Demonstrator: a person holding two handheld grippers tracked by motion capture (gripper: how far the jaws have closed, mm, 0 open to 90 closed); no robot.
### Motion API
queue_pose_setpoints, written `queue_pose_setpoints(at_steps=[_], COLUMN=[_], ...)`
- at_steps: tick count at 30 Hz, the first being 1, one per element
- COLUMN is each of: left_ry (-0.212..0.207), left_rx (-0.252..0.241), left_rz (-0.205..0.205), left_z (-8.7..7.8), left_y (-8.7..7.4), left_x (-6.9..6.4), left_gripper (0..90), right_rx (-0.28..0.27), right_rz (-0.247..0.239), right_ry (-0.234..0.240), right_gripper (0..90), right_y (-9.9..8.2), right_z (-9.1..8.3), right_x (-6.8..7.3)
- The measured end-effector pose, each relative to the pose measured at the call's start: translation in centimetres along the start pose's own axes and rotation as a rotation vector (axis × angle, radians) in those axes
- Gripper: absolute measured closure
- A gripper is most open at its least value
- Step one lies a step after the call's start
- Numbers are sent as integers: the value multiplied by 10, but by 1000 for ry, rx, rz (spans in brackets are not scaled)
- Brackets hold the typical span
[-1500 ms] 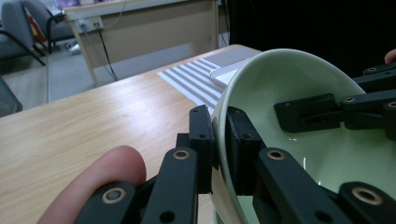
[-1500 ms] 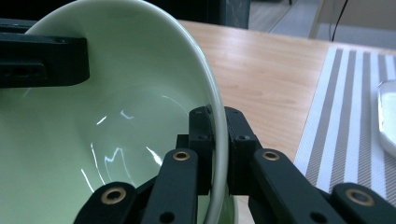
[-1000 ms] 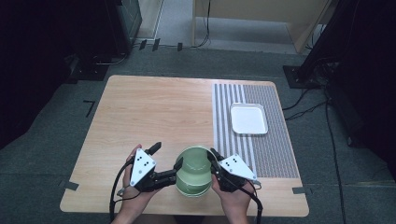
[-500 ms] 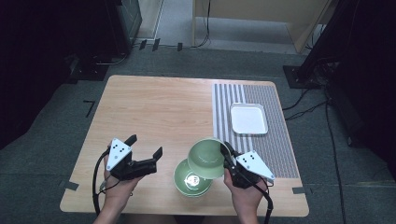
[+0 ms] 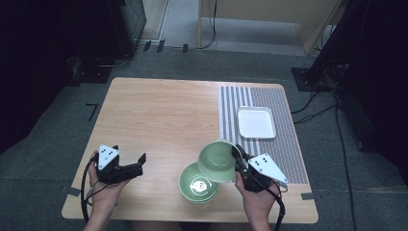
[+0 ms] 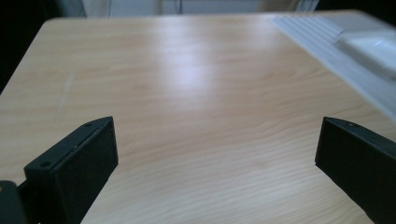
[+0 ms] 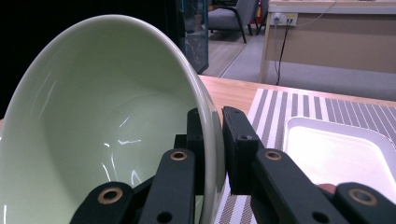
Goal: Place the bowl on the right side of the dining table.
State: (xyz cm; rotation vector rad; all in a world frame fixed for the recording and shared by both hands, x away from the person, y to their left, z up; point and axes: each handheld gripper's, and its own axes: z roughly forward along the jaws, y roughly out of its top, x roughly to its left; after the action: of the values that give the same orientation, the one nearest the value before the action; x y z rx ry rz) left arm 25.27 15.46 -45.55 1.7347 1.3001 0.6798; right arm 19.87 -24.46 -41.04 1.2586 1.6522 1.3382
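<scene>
At table's near edge, right gripper (image 5: 236,155) pinches rim of a pale green bowl (image 5: 217,161), one jaw inside, one outside; bowl lifted, tilted, just above and right of a second green bowl (image 5: 197,185) sitting on the wooden table (image 5: 163,115); left gripper (image 5: 140,163) at near left, jaws just been opening, now wide apart, nothing between; white tray (image 5: 256,122) on striped mat (image 5: 230,110) farther back.

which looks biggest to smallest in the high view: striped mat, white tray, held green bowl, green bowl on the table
1. striped mat
2-4. white tray, held green bowl, green bowl on the table: look alike; the held one is lifted nearer the camera, so unranked.
</scene>
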Motion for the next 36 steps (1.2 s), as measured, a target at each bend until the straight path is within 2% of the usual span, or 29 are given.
queue_pose_setpoints(at_steps=[3, 6, 8, 11, 14, 17, 20, 24, 25, 28, 36], left_ry=[75, 108, 144, 168, 180, 200, 215, 206, 193, 175, 184], left_rx=[78, 145, 177, 201, 249, 262, 274, 284, 273, 258, 259], left_rz=[24, 4, 11, 20, -1, -7, -34, -33, -47, -52, -60], left_z=[9, 16, 20, 24, 30, 30, 31, 36, 37, 37, 38], left_y=[-8, -16, -20, -26, -32, -34, -37, -44, -45, -47, -46], left_x=[15, 34, 40, 46, 55, 60, 69, 71, 72, 75, 76], left_gripper=[0, 0, 0, 0, 0, 0, 0, 0, 0, 0, 0], right_rx=[0, 4, 7, 12, 13, 14, 14, 27, 24, 18, 15], right_rz=[-2, -3, 6, 13, 13, 13, 21, 43, 53, 75, 98], right_ry=[0, -7, -8, -11, -19, -23, -32, -55, -56, -62, -96], right_gripper=[825, 825, 823, 821, 811, 811, 811, 811, 812, 813, 814], right_y=[0, -1, -2, -3, -4, -4, -4, -5, -6, -6, -5], right_z=[0, 1, 2, 3, 3, 3, 3, 3, 2, 1, -2], right_x=[-1, -4, -5, -6, -7, -7, -9, -16, -19, -25, -40])
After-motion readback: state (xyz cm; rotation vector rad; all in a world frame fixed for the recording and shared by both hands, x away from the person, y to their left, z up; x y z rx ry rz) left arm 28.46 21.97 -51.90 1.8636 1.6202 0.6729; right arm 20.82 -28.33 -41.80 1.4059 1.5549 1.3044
